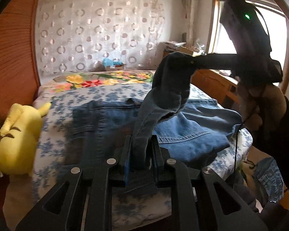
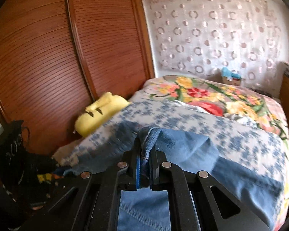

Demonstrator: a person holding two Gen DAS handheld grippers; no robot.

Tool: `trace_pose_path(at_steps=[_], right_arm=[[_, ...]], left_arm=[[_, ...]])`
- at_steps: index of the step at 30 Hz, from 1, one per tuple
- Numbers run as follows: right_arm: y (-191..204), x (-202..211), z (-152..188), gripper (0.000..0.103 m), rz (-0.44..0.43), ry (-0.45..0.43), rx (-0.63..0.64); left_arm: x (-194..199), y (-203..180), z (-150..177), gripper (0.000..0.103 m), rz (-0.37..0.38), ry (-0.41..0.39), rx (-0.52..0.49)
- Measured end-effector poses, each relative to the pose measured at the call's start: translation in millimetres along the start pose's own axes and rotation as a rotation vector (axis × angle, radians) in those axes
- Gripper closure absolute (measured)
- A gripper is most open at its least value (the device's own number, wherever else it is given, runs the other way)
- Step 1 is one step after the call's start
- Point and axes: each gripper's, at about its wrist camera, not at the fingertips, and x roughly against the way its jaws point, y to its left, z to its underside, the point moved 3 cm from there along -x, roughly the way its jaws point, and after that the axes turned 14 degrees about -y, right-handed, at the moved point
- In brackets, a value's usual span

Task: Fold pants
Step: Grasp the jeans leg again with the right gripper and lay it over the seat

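Two hand-held grippers lift a stretch of blue denim pants above a bed.

From the left wrist camera, the left gripper (image 1: 139,154) is clamped on a twisted band of the pants (image 1: 183,132), which rises from its jaws and runs up to the right gripper (image 1: 197,61), seen dark against a bright window (image 1: 250,38). The rest of the pants lies spread on the blue-flowered bedspread (image 1: 57,123). From the right wrist camera, the right gripper (image 2: 146,165) is closed on a bunched fold of denim; this view is blurred, so which part of the pants it grips is probably not knowable. A yellow plush toy (image 1: 19,130) sits at the bed's left edge, beside a slatted wooden wardrobe door (image 2: 48,57).
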Motion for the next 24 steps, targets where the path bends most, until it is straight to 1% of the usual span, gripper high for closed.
trace_pose_path(at_steps=[3,7,10,13,17,19,20,21,22,23,24], right_arm=[[6,-35,-8,0.097,-0.033,0.025,-0.003],[2,-76,-12,0.097,-0.05,0.06,0.002],[5,-114,-14,0.097,-0.054,0.092,0.016],[9,-143,-17,0.097,-0.047,0.13,0.023],[14,-163,-21,0.097,-0.011,0.151,0.038],[16,-161,-23,0.097,0.013,0.136,0.039],[19,-161,-22,0.096,0.022,0.128,0.048],[22,-160,-21,0.087,0.039,0.123,0.059],[24,-157,-19,0.078,0.049,0.115,0.065],[27,-151,-19,0.075,0.061,0.099,0.074],[28,-144,-19,0.069,0.069,0.08,0.083]], left_arm=[[7,16,4,0.084,-0.025,-0.001,0.018],[11,35,9,0.084,-0.053,0.007,0.041],[7,47,16,0.084,-0.076,0.031,0.046],[5,61,23,0.084,-0.091,0.052,0.059],[0,74,33,0.084,-0.109,0.076,0.077],[-2,77,36,0.083,-0.109,0.081,0.085],[-2,78,37,0.081,-0.118,0.082,0.088],[-3,80,38,0.078,-0.128,0.087,0.091],[-4,82,40,0.072,-0.129,0.096,0.101],[-4,83,41,0.066,-0.12,0.099,0.111],[-2,84,42,0.063,-0.117,0.095,0.116]])
